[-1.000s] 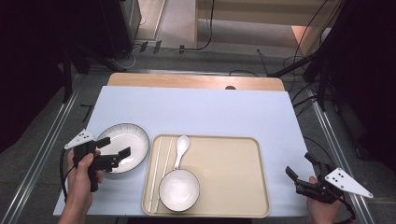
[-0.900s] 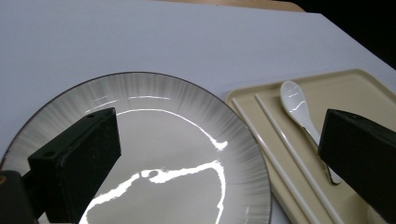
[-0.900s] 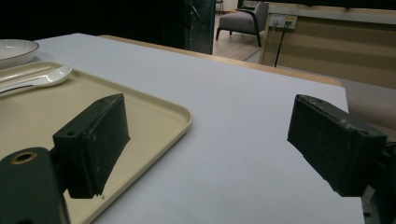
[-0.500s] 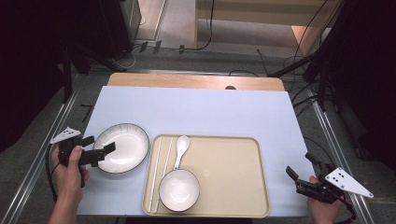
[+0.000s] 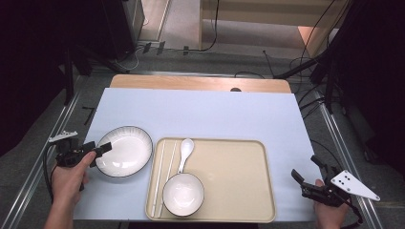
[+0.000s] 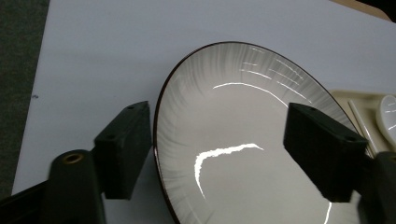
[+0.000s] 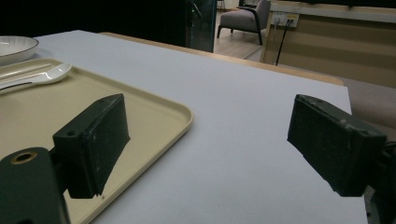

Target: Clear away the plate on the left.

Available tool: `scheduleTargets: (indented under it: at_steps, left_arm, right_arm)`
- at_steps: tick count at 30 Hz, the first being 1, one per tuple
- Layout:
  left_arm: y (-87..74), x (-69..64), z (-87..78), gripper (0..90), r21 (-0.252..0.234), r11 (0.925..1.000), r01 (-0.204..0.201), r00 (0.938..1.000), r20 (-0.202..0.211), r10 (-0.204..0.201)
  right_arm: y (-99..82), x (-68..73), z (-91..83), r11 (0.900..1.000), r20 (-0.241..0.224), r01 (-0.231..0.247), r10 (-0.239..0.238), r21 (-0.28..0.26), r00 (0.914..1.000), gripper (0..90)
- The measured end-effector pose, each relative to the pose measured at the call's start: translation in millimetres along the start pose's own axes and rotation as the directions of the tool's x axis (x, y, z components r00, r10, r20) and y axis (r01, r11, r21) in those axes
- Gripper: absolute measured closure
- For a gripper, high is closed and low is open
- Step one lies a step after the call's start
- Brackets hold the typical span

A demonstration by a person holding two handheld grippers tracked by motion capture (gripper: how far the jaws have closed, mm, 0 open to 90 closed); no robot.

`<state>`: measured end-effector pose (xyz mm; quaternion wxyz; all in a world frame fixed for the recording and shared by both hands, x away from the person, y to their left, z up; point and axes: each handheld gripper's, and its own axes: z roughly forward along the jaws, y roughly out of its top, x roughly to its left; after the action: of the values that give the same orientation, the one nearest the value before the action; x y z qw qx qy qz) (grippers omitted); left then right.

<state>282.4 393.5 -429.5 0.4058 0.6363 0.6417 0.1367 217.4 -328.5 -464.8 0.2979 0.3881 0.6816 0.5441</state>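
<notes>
Since a second ago my left gripper (image 5: 98,151) has slid out to the plate's (image 5: 123,150) left rim, jaws just closing, rim between them, pads not yet pressing. Plate sits beside the tray (image 5: 239,191); my right gripper (image 5: 305,179) gapes wide, empty.

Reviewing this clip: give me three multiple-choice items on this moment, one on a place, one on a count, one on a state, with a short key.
1. Where does the plate lie?
A. on the tray
B. on the table left of the tray
C. in the bowl

2. How many spoons lie on the tray?
A. one
B. two
C. three

3. How do the left gripper's jaws stand at the plate?
A. shut tight with nothing between
B. one each side of its rim, closing in, not pressing
C. pointing away from it

Key: B, the plate rests on the white table beside the tray; A, a single white spoon lies by the chopsticks and bowl; B, the left gripper view shows the rim between the jaws with gaps.
</notes>
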Motion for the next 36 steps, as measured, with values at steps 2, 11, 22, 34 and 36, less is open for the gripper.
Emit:
scheduleTargets:
  at_steps: [2,11,22,34,36]
  left_arm:
    - [-0.9,4.0,0.3,33.5,0.001,0.9993,0.038,0.9993,0.0,-0.038]
    - [-6.1,8.6,4.5,50.0,0.044,0.9968,0.067,0.9976,-0.021,-0.066]
    - [-9.5,14.0,6.9,58.3,0.084,0.99,0.113,0.9936,-0.006,-0.113]
    - [-11.4,14.4,9.9,63.3,0.106,0.9845,0.14,0.9902,-0.016,-0.139]
    - [-12.3,15.7,10.9,64.1,0.108,0.9829,0.149,0.9888,-0.009,-0.149]
  right_arm:
    - [-0.3,-0.1,-0.4,1.0,0.0,-0.004,0.004,-0.001,1.0,13.1]
    - [-0.5,-0.4,-0.6,1.0,0.0,-0.005,0.005,-0.002,1.0,13.0]
    - [-0.4,0.6,1.0,1.0,-0.004,-0.003,0.003,0.0,1.0,13.1]
    - [-1.4,-0.4,2.6,0.9999,-0.009,-0.002,0.003,0.01,1.0,13.1]
    - [-1.1,-0.3,2.6,0.9999,-0.007,-0.002,0.002,0.01,1.0,13.1]
